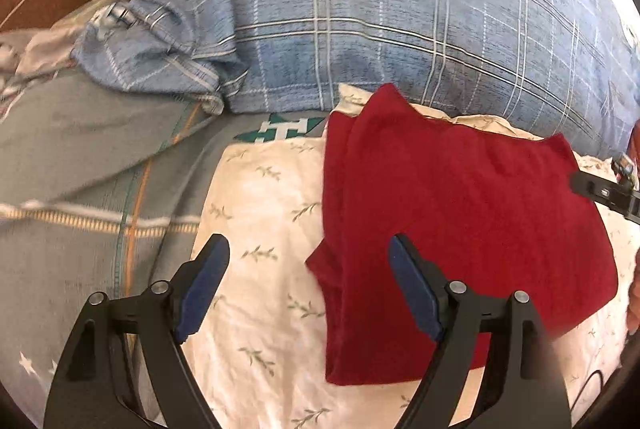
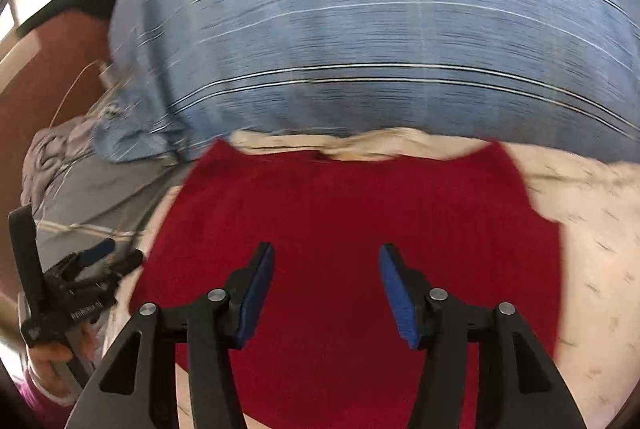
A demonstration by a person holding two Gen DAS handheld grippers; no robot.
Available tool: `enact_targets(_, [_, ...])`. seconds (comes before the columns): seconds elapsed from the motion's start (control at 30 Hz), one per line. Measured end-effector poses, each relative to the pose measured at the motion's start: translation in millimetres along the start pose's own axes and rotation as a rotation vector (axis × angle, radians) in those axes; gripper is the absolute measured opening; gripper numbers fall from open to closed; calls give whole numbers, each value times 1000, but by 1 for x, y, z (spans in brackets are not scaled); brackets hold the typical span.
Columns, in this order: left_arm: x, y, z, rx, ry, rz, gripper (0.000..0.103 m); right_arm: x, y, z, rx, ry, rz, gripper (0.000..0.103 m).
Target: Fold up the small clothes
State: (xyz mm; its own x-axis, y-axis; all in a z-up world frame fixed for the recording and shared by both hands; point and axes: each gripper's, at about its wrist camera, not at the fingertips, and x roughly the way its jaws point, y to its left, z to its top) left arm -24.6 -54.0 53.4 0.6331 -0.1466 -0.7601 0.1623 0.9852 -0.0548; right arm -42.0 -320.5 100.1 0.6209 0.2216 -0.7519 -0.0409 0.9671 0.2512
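Red garment (image 1: pixel 460 213): small, soft knit, partly folded, lying right of centre in the left wrist view on a leaf-print white cloth (image 1: pixel 260 197) spread over the bed. Left claw (image 1: pixel 308 261): spread wide, empty, straddling the garment's left edge. Right claw (image 2: pixel 326 269): spread, empty, directly above the red fabric. Blue plaid pillow (image 1: pixel 360 9): upper frame. Handling, judged: light, limp, prone to bunching; best pinched at a corner or folded edge.
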Motion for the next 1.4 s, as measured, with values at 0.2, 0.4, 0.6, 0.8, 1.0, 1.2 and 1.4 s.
enact_targets(0.2, [16,12,-11,-58,32,-38,83,50,54,18,-45,36,64,50])
enact_targets(0.4, [32,19,-13,-80,66,-105,83,101,94,33,-155,65,22,49])
enact_targets(0.6, [41,23,-12,-84,85,-135,86,153,106,57,-128,105,-8,50])
enact_targets(0.8, [45,27,-12,-96,95,-149,87,181,112,64,-139,123,-59,53])
enact_targets(1.0, [43,29,-14,-91,90,-143,87,172,114,65,-118,118,-59,54])
enact_targets(1.2, [42,28,-14,-93,87,-139,87,140,121,58,-117,156,22,75])
enact_targets(1.4, [42,29,-14,-96,85,-142,87,159,151,41,-325,173,-103,51])
